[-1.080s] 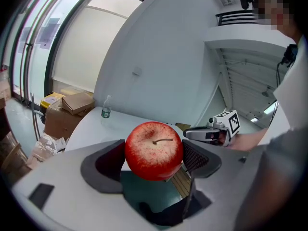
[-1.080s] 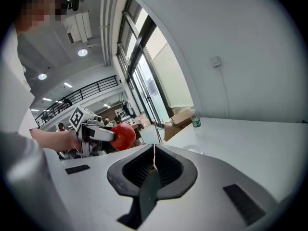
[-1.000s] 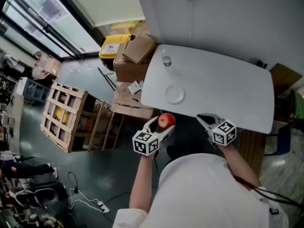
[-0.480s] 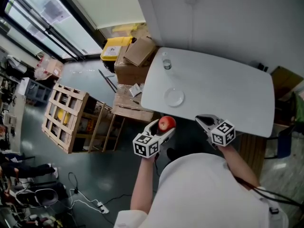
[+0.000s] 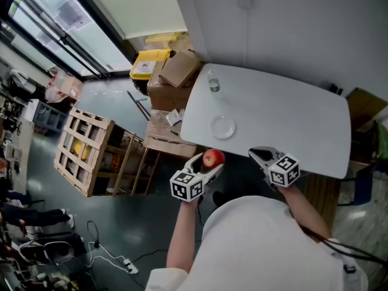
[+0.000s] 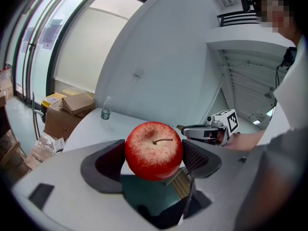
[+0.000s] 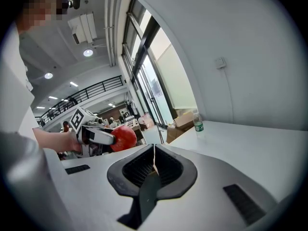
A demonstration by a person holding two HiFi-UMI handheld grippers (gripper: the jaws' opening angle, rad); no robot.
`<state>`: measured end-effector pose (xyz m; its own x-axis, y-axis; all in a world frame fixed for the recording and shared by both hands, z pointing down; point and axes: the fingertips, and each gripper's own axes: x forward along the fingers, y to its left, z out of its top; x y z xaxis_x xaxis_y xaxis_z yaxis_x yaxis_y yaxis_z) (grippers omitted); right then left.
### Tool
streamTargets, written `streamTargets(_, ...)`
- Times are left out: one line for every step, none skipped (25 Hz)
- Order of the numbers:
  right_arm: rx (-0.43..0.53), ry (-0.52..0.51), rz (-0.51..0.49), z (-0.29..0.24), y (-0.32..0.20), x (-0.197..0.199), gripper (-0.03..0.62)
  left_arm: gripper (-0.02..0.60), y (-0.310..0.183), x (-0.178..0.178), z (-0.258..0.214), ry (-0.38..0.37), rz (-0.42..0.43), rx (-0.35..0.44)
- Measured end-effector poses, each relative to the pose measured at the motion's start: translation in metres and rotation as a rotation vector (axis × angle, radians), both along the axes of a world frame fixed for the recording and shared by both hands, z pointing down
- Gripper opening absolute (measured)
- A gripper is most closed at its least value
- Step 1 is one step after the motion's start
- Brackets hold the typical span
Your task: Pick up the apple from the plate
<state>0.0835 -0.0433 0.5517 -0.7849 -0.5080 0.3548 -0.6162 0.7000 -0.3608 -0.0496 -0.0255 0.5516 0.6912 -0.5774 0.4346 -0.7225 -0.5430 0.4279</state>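
I count one apple (image 5: 213, 157), one plate (image 5: 223, 126), one bottle (image 5: 213, 85) and two grippers. The left gripper (image 6: 154, 158) has its fingers (image 6: 110, 160) set wide apart, and both dark pads press against the sides of the red apple, which sits between them with its stem up. The apple is in the air, off the plate, just in front of the near edge of the white surface (image 5: 291, 114), toward its left corner. The right gripper (image 5: 257, 153) hangs at the same near edge, more to the right; its fingers are together, pad against pad, and they touch no object. The small round plate lies on the surface close to the near left corner, and I see only its white face. The clear bottle stands upright near the far left corner; what it has inside I cannot tell. Beside the left edge, on the floor, there are cardboard boxes (image 5: 179, 68), a yellow bin (image 5: 147, 63) and a wooden crate (image 5: 85, 150) with some yellow things inside that I cannot make out.
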Motion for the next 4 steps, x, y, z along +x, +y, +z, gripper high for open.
streamTargets(0.0, 0.0, 0.0, 0.0001, -0.0001, 0.0007, 0.037, 0.371, -0.0002, 0.0006, -0.0001, 0.0, 0.001, 0.0)
streamTargets(-0.001, 0.001, 0.001, 0.0003, -0.0002, 0.0017, 0.037, 0.371, -0.0003, 0.0014, -0.0001, 0.0, 0.002, -0.001)
streamTargets(-0.002, 0.001, 0.002, 0.0005, -0.0002, 0.0027, 0.037, 0.371, -0.0004, 0.0023, -0.0001, -0.001, 0.002, -0.002)
streamTargets(-0.003, 0.002, 0.003, 0.0007, -0.0003, 0.0038, 0.037, 0.371, -0.0004, 0.0032, 0.0, -0.001, 0.003, -0.003)
